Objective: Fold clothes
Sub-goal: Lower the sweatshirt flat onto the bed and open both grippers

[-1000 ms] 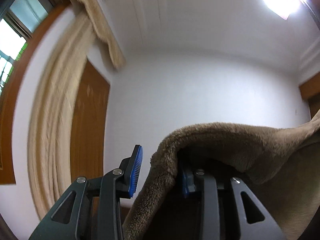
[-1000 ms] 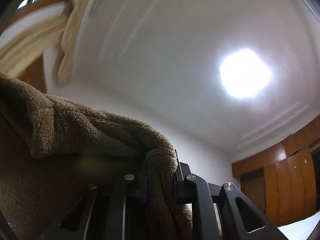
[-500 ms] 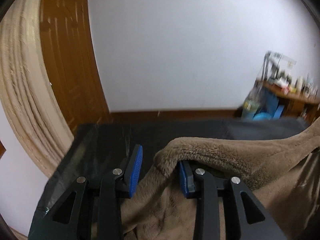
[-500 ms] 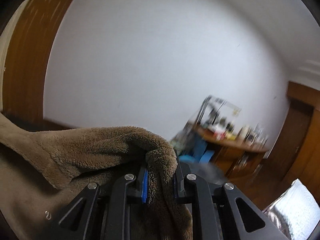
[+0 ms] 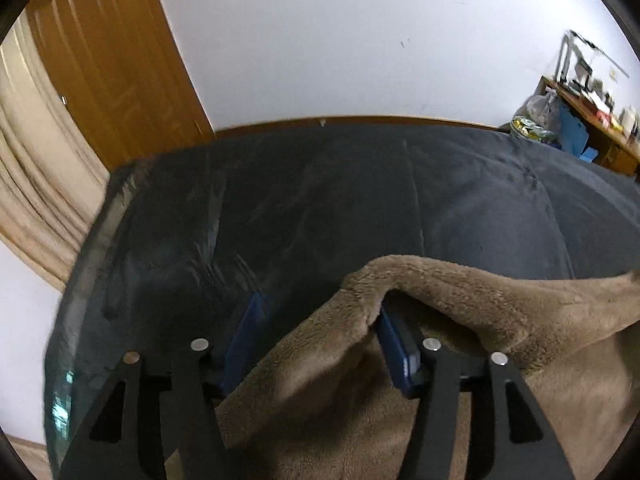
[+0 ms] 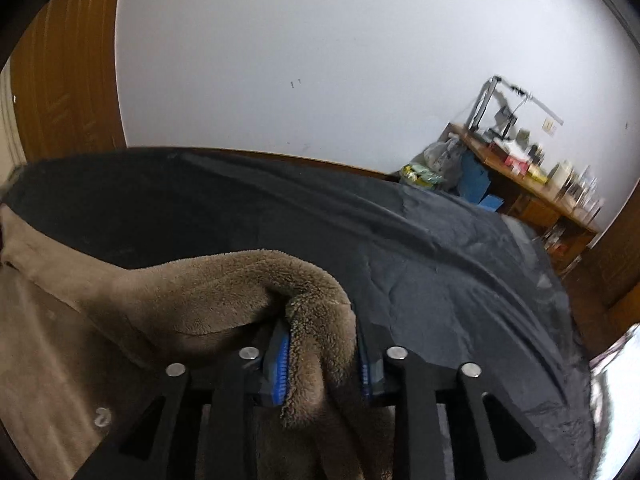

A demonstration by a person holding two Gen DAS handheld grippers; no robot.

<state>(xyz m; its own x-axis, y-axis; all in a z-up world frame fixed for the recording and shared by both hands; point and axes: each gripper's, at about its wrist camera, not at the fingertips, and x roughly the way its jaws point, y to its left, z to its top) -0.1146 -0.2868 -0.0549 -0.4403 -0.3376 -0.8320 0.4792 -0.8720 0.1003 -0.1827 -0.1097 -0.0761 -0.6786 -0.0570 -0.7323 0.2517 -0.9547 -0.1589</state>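
Brown fleece garment [image 5: 460, 300] comes down onto the dark bedcover [image 5: 360, 200] as a person lowers it with a handheld gripper in each hand. A second earlier both wrist cameras looked up at the ceiling and its lamp, with the fleece held aloft; now both look down across the bed towards the white wall, and the cloth spreads over the cover below the tools.

Left gripper [image 5: 320, 344] is letting go: its jaws are opening, the left blue pad stands clear of the cloth over bare bedcover, and the fleece edge merely drapes over the right-hand finger. Right gripper [image 6: 322, 364] is opening too, though more narrowly; a thick fold of the fleece [image 6: 224, 288] still sits between its blue pads, and the blur makes it hard to say whether they still press on it.

Judging by this, the garment has been laid out flat for folding and the release is under way; the first fold itself appears not yet made. A cluttered wooden desk [image 6: 532, 176] stands against the far wall, beyond the bed's corner.
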